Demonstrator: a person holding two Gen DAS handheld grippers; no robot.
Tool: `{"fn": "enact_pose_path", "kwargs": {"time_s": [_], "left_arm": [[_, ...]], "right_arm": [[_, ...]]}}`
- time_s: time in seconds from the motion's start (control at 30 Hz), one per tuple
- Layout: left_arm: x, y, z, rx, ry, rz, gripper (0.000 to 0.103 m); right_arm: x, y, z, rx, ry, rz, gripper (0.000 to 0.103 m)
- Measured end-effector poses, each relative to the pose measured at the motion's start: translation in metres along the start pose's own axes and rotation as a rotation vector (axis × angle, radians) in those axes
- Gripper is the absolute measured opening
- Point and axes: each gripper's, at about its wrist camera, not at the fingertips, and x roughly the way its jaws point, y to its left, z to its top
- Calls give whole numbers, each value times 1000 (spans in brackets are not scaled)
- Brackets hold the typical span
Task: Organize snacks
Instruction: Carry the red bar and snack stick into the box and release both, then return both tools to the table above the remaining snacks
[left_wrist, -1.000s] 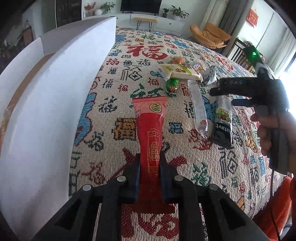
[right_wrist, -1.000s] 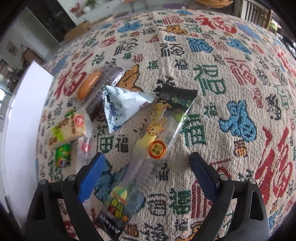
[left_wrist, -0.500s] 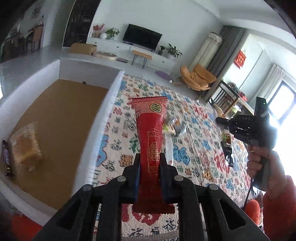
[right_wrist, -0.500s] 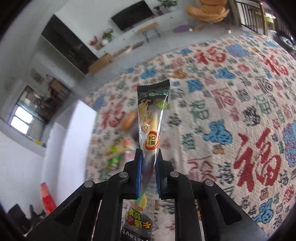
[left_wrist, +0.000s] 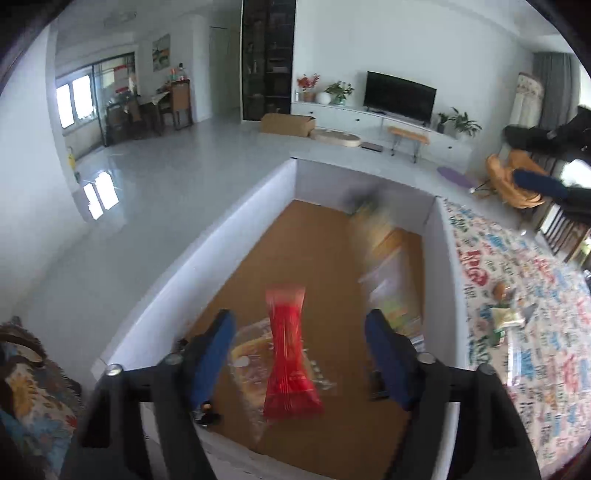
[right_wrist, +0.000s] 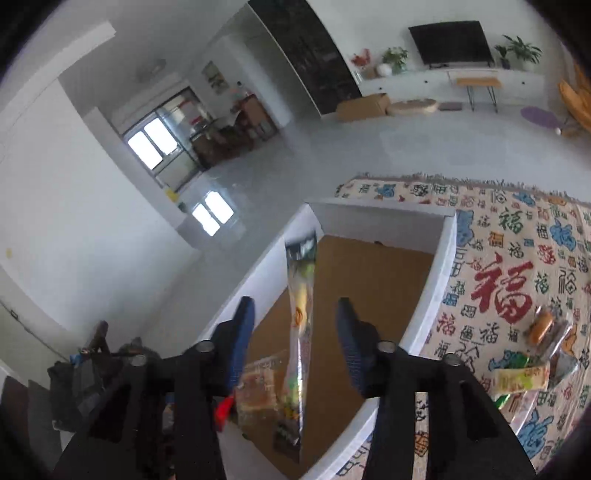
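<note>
My left gripper (left_wrist: 299, 317) hangs over the white box (left_wrist: 255, 206) with its jaws opening. The red packet (left_wrist: 290, 354) is loose between and below them, touching neither pad, above the brown floor of the box. My right gripper (right_wrist: 295, 302) is also over the box (right_wrist: 439, 266), jaws opening. The long clear packet with a yellow snack (right_wrist: 301, 325) hangs free between its pads. In the left wrist view that packet is a blur (left_wrist: 384, 258), and the right gripper (left_wrist: 546, 158) shows at the upper right.
A clear packet of cake (left_wrist: 251, 354) and a dark bar (left_wrist: 207, 410) lie in the box. Several snacks stay on the patterned cloth (right_wrist: 509, 236), among them an orange bun (right_wrist: 541, 326) and a yellow-green packet (right_wrist: 521, 378). Beyond the box is the room's floor.
Both grippers rose from the cloth and swung left over the box, each shut on its packet. Both have now opened, and the red and the long packet are loose.
</note>
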Motion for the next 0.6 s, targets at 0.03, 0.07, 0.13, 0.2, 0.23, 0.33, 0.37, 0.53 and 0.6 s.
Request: {"fn": "enact_pose_path", "kwargs": {"time_s": [0.03,0.07,0.13,0.2,0.23,0.33,0.37,0.53,0.6], "left_arm": [[-1,-2,-4,4,-1,2,74],[-1,-6,-8,6,1,-7,75],[-3,-19,-16,16,3,-42,75],[-13,-46,-27,52,3,-97,75],[-20,-61,-34,83,3,-133,76],[-43,-119,-57,199,-8,-259,88],[-48,-142,-67,241,-7,-300,91],[-6,-231,-117,395,100,-381,102],[30,-251,-129,402,150,-345,101]], "right_arm": [[-8,-3,-3,5,-23,5,58],[-18,-9,-7,-1,-41,0,61],[-35,-29,-15,-50,-80,-79,67],[-48,-56,-33,-107,-91,-198,72],[-53,-79,-44,-126,-80,-266,74],[-61,-152,-102,-156,-14,-493,73],[-64,-177,-122,-161,21,-572,73],[-108,-261,-208,-94,87,-764,73],[-126,-279,-225,-54,76,-803,73]]}}
